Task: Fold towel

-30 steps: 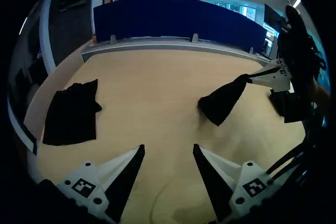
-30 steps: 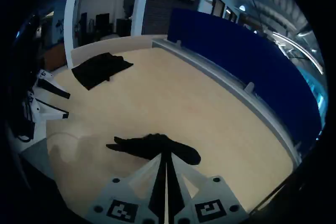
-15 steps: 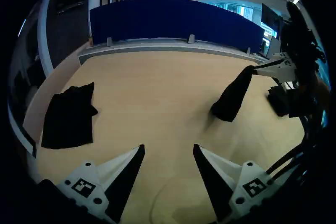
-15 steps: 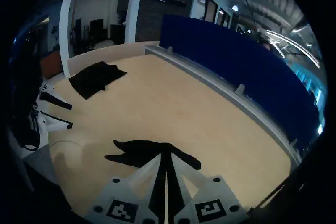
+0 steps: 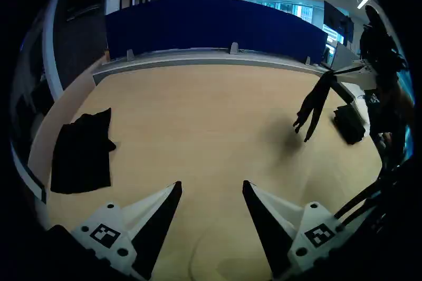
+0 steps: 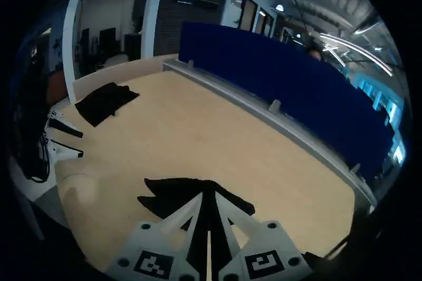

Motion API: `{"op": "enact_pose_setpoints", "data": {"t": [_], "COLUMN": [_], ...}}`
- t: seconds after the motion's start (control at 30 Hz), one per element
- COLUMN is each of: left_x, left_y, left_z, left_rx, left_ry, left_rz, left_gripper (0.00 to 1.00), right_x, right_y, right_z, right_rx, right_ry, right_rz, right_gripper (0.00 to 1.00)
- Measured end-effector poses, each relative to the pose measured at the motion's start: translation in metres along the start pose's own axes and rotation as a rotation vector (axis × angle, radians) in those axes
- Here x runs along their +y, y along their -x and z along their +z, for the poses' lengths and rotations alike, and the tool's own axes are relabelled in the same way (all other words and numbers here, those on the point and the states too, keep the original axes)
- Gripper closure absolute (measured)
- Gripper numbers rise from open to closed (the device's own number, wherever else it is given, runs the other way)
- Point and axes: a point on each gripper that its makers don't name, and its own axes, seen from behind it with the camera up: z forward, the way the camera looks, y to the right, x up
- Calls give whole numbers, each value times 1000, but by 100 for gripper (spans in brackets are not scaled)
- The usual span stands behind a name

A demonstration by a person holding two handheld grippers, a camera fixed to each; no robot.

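Black cloth towel (image 5: 314, 104) hanging clear of the pale wooden surface (image 5: 200, 117).
Right tongs (image 6: 209, 192) pinch the towel's top, the cloth dangling above the surface; left tongs (image 5: 211, 183) spread, holding nothing; a second black cloth (image 5: 82, 152) lies flat, well apart.

Tabletop (image 5: 200, 117) middle open; dark cloth (image 5: 82, 152) left; partition (image 5: 211, 22) along back.

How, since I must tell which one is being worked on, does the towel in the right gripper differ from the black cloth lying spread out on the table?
The held towel hangs bunched and narrow from the shut right gripper, clear of the table; the lying cloth rests spread flat on it. The held towel is pinched at one end; the lying cloth lies free. Both are black fabric.
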Motion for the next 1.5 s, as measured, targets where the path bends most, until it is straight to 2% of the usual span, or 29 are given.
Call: {"op": "enact_pose_setpoints", "data": {"t": [0.2,0.5,0.93,1.23,1.5], "left_x": [7,16,24,30,33], "left_y": [-2,-4,-11,-15,-16], "left_z": [6,13,18,18,17], "left_rx": [-3,-11,-16,-17,-19], "left_ry": [11,17,11,13,15], "left_rz": [7,7,23,31,39], "left_gripper": [15,15,15,15,15], "right_x": [51,129,216,253,259], "right_y": [9,34,57,72,94], "right_z": [-24,-59,-90,-103,-111], "right_rx": [-4,-39,-58,-72,-101], "right_ry": [48,133,220,260,275], "right_rz": [22,22,45,76,97], "right_gripper": [97,97,97,97,97]}}
